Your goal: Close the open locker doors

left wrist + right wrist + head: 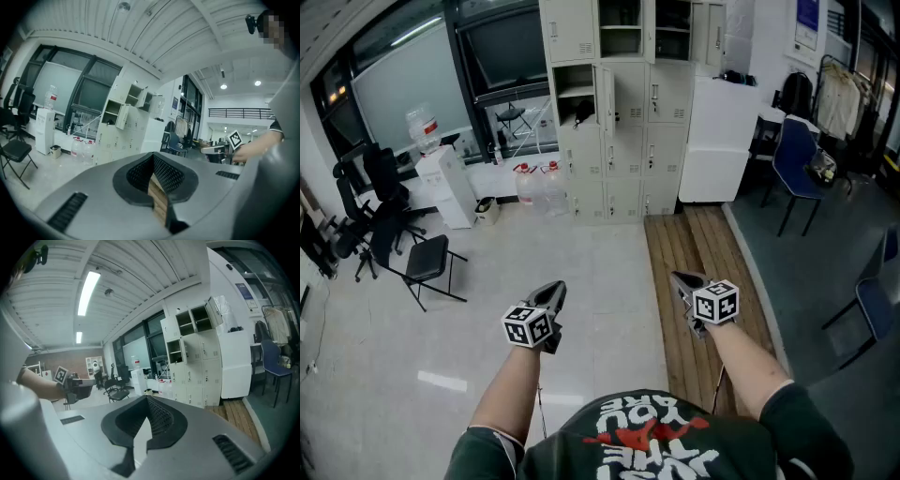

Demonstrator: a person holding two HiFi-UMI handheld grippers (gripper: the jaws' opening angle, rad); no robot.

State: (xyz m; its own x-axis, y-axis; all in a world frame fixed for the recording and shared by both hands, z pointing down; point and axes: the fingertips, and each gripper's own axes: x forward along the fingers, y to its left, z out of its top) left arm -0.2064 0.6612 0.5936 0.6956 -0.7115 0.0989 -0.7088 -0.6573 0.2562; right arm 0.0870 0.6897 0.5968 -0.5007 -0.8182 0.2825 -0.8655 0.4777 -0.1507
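The locker bank (623, 141) stands against the far wall, well ahead of both grippers and along the line they point. Ahead of the right gripper (680, 279), a plain white cabinet (717, 141) stands in front of the bank's right end. A wooden floor strip (698, 272) runs from under that gripper up to the lockers' feet, so the approach looks free of obstacles.

Three lockers gape. Two are top-row compartments (621, 26) side by side, and one is a lower compartment (577, 94) in the left column, ahead of the left gripper (557, 289). The lower door (607, 98) hangs swung out, apparently hinged on its right, and is seen edge-on from here. A top-row door (710, 33) is folded back to the right. These are the task's things, and none is within reach, so the closing appears not to have begun.

Both grippers are held out in front of the person's body, near each other, noses tipped slightly down. Each one's jaws are pressed together tip to tip with nothing between them; only floor shows through the slit behind the tips. That probably suits the work, since a door wants a push from a blunt closed nose, not a pinch. The top row will likely call for a raised arm.
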